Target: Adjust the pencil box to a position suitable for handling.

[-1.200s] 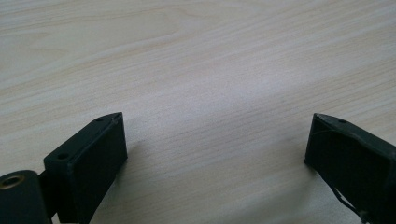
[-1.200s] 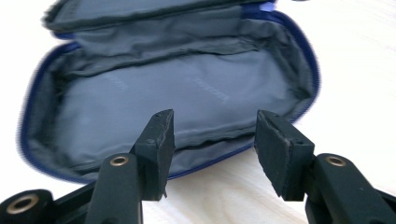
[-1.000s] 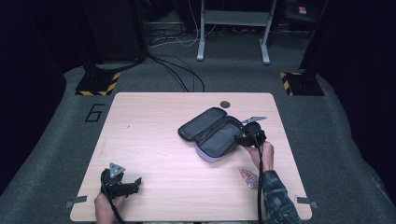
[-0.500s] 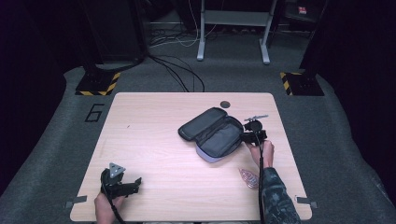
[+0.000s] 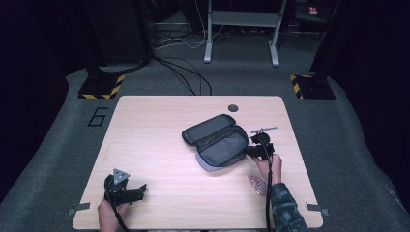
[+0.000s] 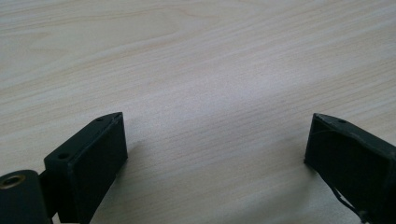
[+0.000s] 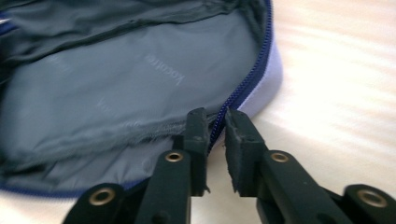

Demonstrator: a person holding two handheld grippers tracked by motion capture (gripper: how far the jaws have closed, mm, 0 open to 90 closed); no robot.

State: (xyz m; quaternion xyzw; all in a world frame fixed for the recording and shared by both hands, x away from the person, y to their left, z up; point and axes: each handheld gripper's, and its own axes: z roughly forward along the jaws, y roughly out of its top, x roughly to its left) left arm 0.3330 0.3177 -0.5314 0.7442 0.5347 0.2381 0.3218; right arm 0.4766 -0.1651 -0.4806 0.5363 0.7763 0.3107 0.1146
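Observation:
A grey pouch (image 5: 217,142) with a blue zipper lies open, lid flipped back, on the right half of the wooden table (image 5: 159,125). My right gripper (image 5: 250,151) reaches its right rim. In the right gripper view the zipper edge (image 7: 252,70) of the pouch (image 7: 116,84) runs between the jaws of that gripper (image 7: 217,123). One jaw is over the grey lining, the other outside. The jaws have just been opening, and a narrow gap stands around the rim. My left gripper (image 5: 140,189) rests near the table's front left, with its jaws (image 6: 215,140) wide apart over bare wood.
A small clear wrapper (image 5: 256,182) lies beside the right hand near the front edge. A round cable hole (image 5: 233,108) sits at the table's far side. Stand bases with yellow-black stripes (image 5: 99,89) and cables lie on the floor beyond.
The right gripper has shifted slightly at the pouch's right rim. The left hand and its gripper have stayed where they were.

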